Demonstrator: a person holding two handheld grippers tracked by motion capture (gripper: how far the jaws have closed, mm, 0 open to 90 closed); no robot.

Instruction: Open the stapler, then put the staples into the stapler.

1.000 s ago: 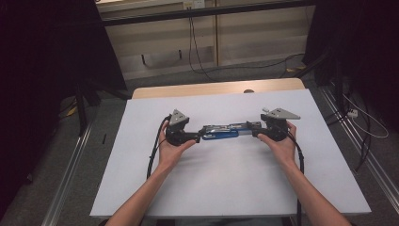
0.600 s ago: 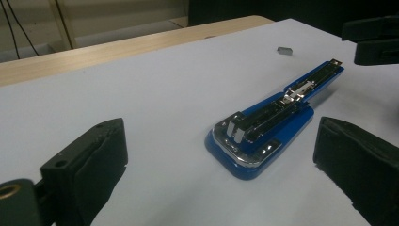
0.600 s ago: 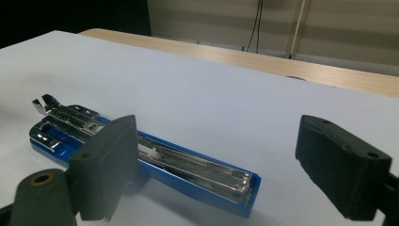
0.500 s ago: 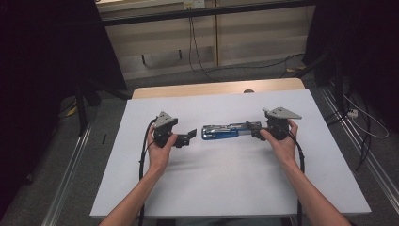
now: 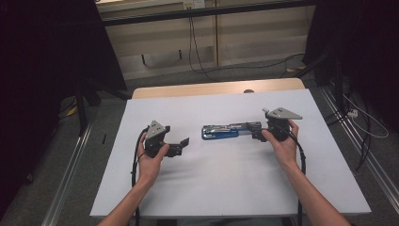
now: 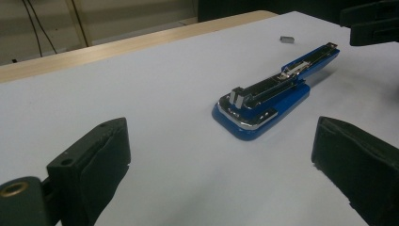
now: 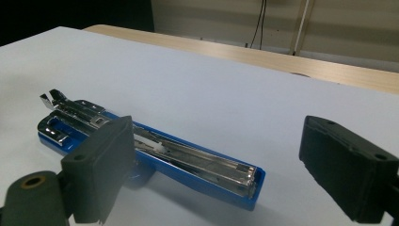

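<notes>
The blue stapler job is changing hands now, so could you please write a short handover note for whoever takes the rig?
Left gripper: open, holding nothing, on the table's left half, apart from the blue stapler.
Right gripper: open, jaws at the stapler's right end, not closed on it.
Stapler: lies on the white table, near the middle, swung open, metal staple channel exposed. A small grey piece lies beyond it.
Done: stapler opened.
Left, probably: reloading and closing.
</notes>
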